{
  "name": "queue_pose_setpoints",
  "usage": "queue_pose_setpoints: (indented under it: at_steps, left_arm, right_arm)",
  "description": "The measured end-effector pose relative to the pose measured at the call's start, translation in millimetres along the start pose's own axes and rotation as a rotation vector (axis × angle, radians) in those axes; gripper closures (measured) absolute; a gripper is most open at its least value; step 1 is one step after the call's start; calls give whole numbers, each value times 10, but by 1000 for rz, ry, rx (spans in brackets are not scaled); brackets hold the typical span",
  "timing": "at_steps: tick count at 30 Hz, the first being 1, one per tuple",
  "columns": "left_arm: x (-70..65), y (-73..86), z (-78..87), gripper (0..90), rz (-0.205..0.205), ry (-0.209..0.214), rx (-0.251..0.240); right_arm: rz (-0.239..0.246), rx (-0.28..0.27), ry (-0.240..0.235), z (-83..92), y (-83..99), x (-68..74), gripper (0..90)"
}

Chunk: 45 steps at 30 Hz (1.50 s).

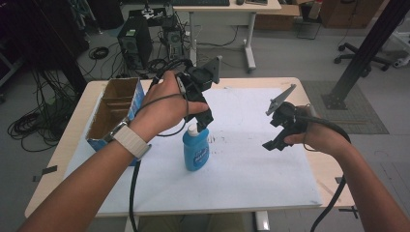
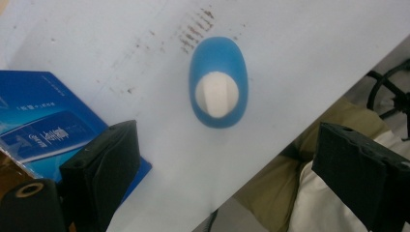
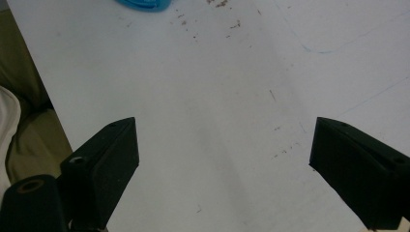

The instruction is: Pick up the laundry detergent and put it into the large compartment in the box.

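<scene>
1. Blue bottle [image 1: 196,150] upright mid-worktop [image 1: 251,183], box [image 1: 113,113] at its 10 o'clock.
2. Left tongs [image 1: 203,118] wide open, empty, directly above its white cap [image 2: 216,94].
3. Right tongs [image 1: 273,142] open, empty, at its 3 o'clock.
4. Judged: smooth plastic, slippery, light; grip the shoulder below the cap.

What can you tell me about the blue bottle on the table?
The blue bottle looks like smooth plastic, oval from above, with a white cap that appears shut and a label on its front. It stands upright on the white board, near the blue cardboard box. The left hand-held gripper hovers right above its cap with jaws wide open; nothing appears to touch the bottle except the board under it.
</scene>
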<state>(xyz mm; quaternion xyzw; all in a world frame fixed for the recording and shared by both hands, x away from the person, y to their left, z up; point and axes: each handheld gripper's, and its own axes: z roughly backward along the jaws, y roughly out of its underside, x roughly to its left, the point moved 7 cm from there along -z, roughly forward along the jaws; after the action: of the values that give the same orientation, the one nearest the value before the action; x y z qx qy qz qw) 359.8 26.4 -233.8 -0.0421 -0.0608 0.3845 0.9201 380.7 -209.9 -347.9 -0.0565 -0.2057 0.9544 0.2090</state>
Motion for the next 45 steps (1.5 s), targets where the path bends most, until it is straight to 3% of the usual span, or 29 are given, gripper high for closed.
queue_pose_setpoints:
  at_steps: [15, 45]
  left_arm:
    - [113, -81, -52, 97, 92, -6, -41]
    - [135, -162, -274, 100, 105, 34, -49]
  right_arm:
    - [5, 4, -7, -26, -8, 1, 104]
    - [4, 5, -11, -73, -26, -12, 104]
